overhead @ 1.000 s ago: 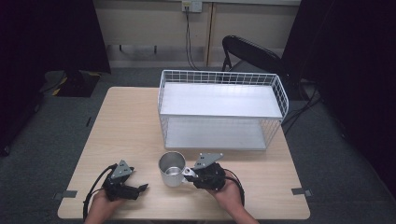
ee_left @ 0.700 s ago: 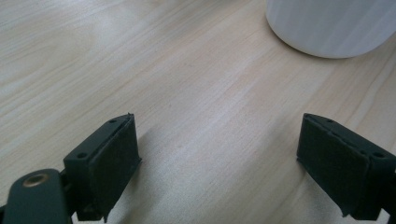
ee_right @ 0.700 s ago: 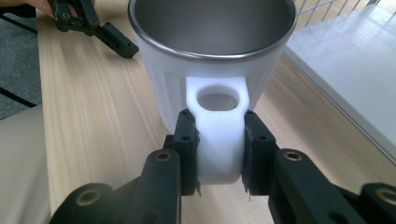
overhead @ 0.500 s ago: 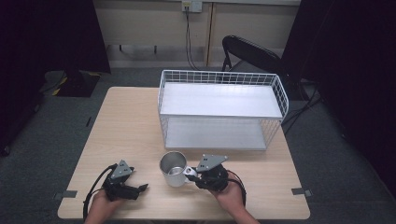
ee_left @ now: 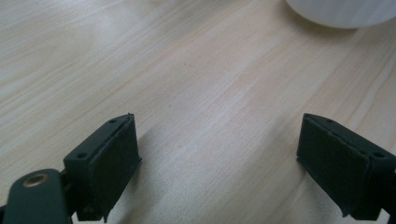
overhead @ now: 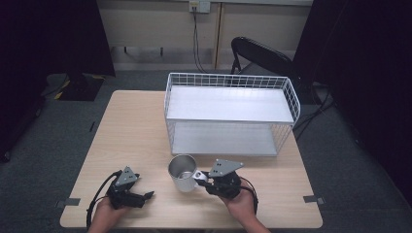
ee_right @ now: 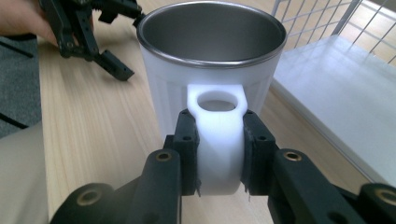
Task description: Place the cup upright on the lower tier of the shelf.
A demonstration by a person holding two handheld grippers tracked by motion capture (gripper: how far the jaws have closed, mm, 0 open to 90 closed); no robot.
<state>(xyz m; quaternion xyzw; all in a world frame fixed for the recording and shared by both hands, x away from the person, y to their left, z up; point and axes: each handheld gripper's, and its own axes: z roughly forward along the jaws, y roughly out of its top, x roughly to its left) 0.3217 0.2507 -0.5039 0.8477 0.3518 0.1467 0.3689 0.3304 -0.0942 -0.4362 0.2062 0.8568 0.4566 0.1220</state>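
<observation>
Nearest the person, the right gripper point(ee_right: 219, 154) is clamped on the white handle point(ee_right: 218, 140) of the steel mug point(overhead: 182, 172), which stands upright on the surface point(overhead: 131, 131), its handle pointing back toward that hand. Off to the mug's left, the left gripper point(overhead: 141, 196) rests with jaws apart, holding nothing. Beyond the mug, just behind and slightly right, stands the white wire rack point(overhead: 231, 114), likely its destination.
</observation>
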